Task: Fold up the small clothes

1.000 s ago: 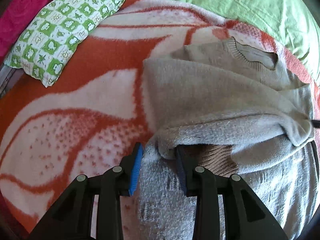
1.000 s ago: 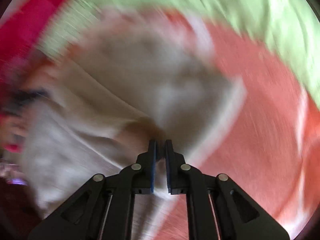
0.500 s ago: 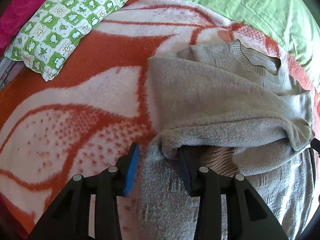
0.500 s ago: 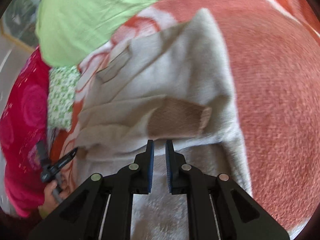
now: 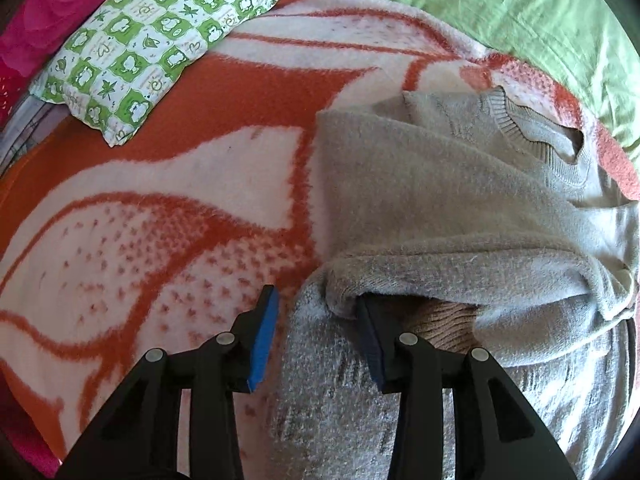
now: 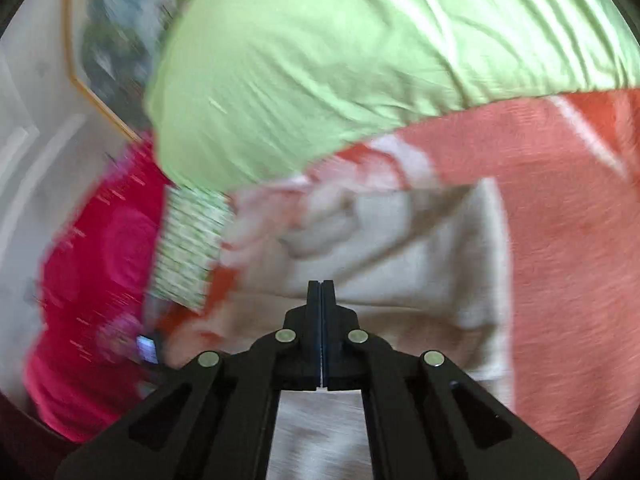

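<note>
A small grey knitted sweater [image 5: 440, 200] lies on an orange and white blanket [image 5: 168, 208], its neck opening at the far right and one sleeve folded across the body. My left gripper [image 5: 316, 320] is open, its fingers either side of the sweater's left edge; the right finger sits under the folded sleeve. In the blurred right wrist view the sweater [image 6: 420, 248] lies beyond my right gripper [image 6: 321, 292], which is shut with nothing between its fingers and held above the cloth.
A green and white patterned pillow [image 5: 152, 44] lies at the far left of the blanket, next to pink fabric [image 5: 44, 20]. A green sheet [image 5: 460, 4] covers the bed beyond; it also shows in the right wrist view [image 6: 360, 48].
My right gripper has closed fully and swung upward and away from the sweater. My left gripper has opened a little wider and barely shifted.
</note>
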